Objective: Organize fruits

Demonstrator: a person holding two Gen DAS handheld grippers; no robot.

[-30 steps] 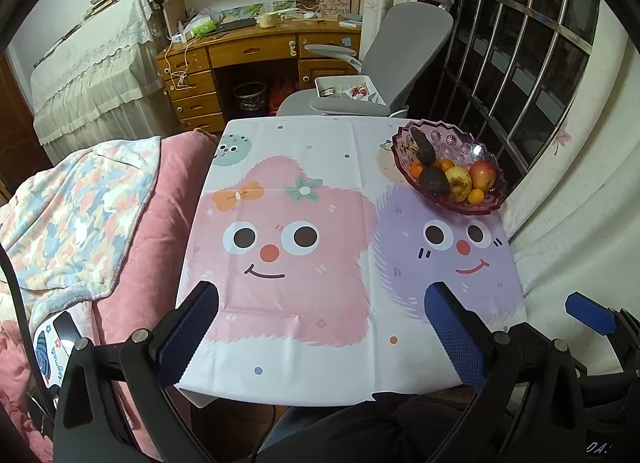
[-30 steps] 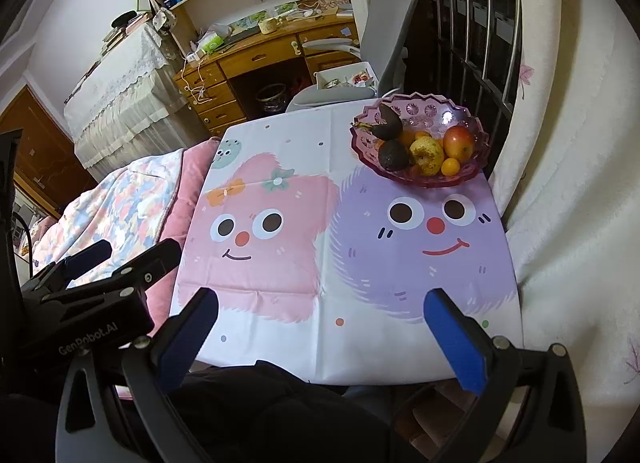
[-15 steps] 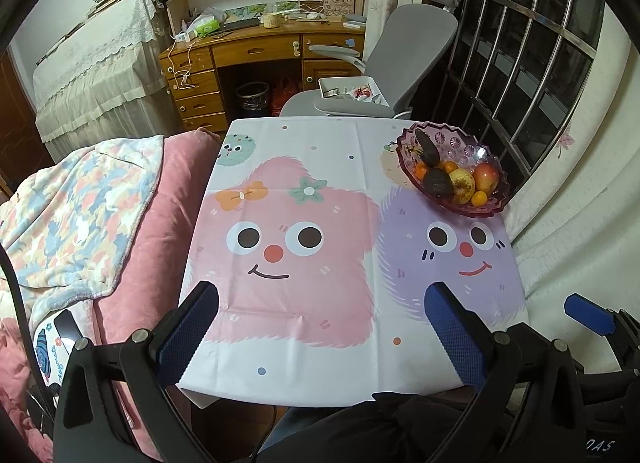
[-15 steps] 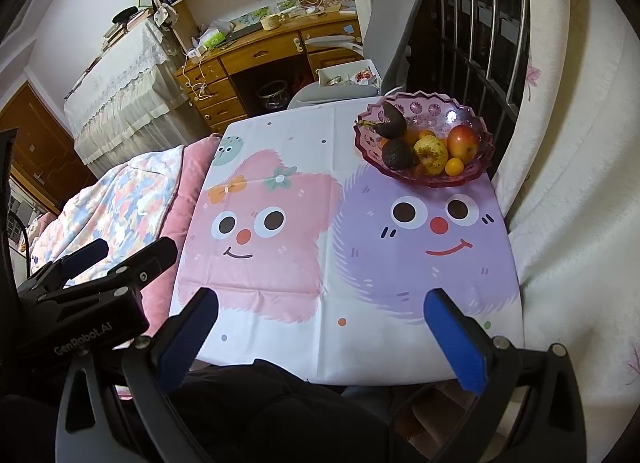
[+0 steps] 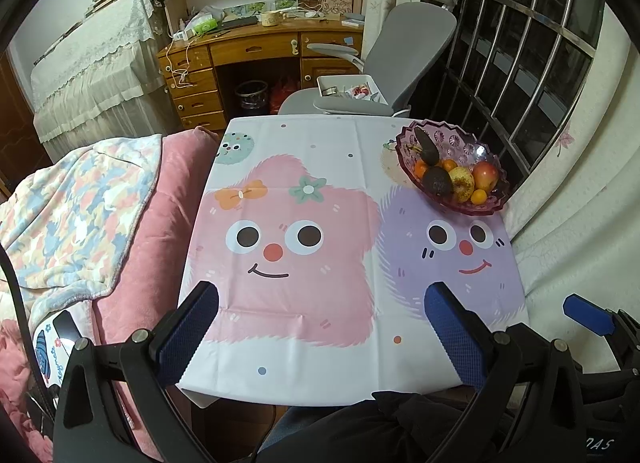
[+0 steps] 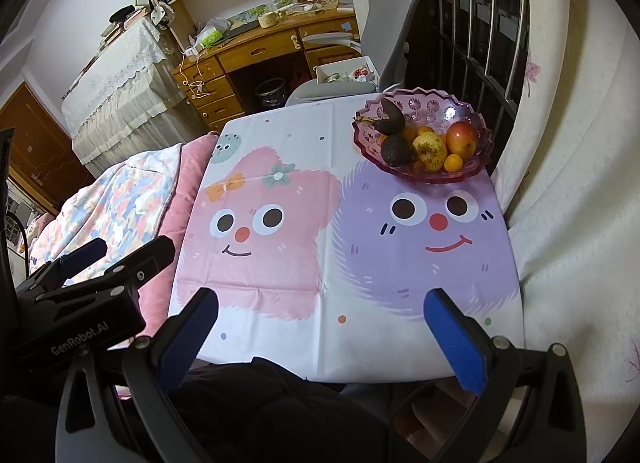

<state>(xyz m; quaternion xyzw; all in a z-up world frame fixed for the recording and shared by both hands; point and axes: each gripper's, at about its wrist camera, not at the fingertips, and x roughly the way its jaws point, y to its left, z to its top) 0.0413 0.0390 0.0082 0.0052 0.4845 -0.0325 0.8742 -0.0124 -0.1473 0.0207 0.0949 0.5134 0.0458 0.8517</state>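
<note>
Fruit bowl point(image 5: 452, 169) at table's far right corner, both claws wide apart, empty, left claw point(image 6: 76, 263) seen whole only from right wrist

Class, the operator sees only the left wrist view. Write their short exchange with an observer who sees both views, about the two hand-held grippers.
Operator: I see just one blue tip of the right hand-held gripper. Is it open?
Observer: Yes, its fingers are wide apart and empty, above the near edge of the cartoon-face tablecloth.
Operator: How does my left hand-held gripper look from outside?
Observer: Its black body is printed GenRobot.AI and sits left of the table, by the pink plush bed cover.
</note>
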